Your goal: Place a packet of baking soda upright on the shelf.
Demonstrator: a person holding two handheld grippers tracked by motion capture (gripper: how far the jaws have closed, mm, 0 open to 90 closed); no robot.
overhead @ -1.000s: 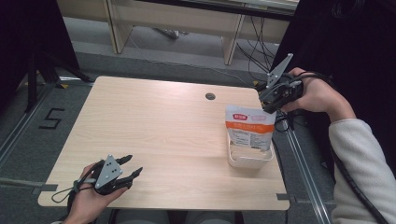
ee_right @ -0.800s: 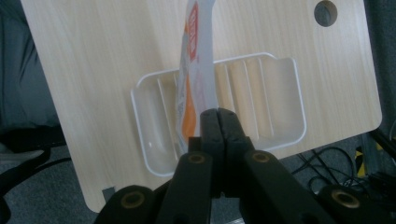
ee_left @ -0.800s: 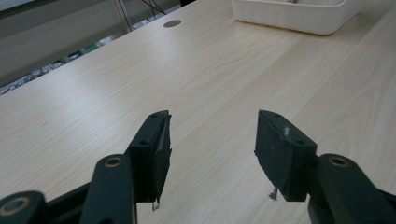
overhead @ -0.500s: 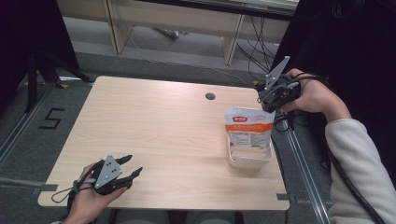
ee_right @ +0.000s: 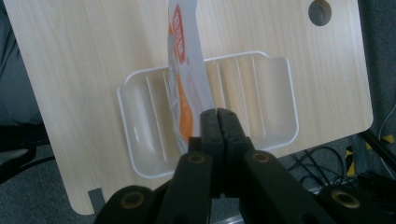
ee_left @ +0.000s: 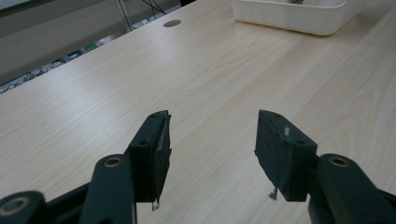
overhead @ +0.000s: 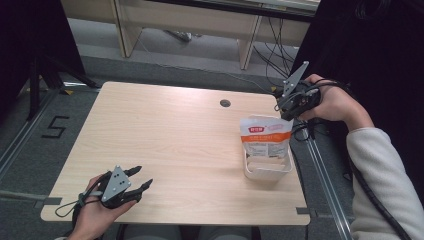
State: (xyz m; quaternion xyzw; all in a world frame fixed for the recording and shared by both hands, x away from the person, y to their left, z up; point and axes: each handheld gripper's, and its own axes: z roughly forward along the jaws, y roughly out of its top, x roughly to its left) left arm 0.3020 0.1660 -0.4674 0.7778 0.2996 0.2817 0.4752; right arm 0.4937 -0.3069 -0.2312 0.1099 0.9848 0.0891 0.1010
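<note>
A white and orange pouch [overhead: 265, 136] stands upright in a white ribbed tray [overhead: 267, 172] at the table's right side. My right gripper [overhead: 278, 106] hovers just above and to the right of the pouch's top corner, apart from it. In the right gripper view its jaws [ee_right: 218, 112] are pressed shut with nothing seen between them, above the pouch [ee_right: 184, 56] and the tray [ee_right: 275, 93]. My left gripper [overhead: 144, 176] rests low at the table's front left corner. It is open and empty [ee_left: 212, 135], with the tray [ee_left: 289, 18] far ahead.
The light wood table [overhead: 170, 135] has a round cable hole [overhead: 225, 103] near its back edge. Cables hang off the right side behind the tray. Shelving legs stand on the floor beyond the table.
My right gripper has shifted slightly to the left above the pouch. The left gripper, the pouch and the tray have stayed put.
</note>
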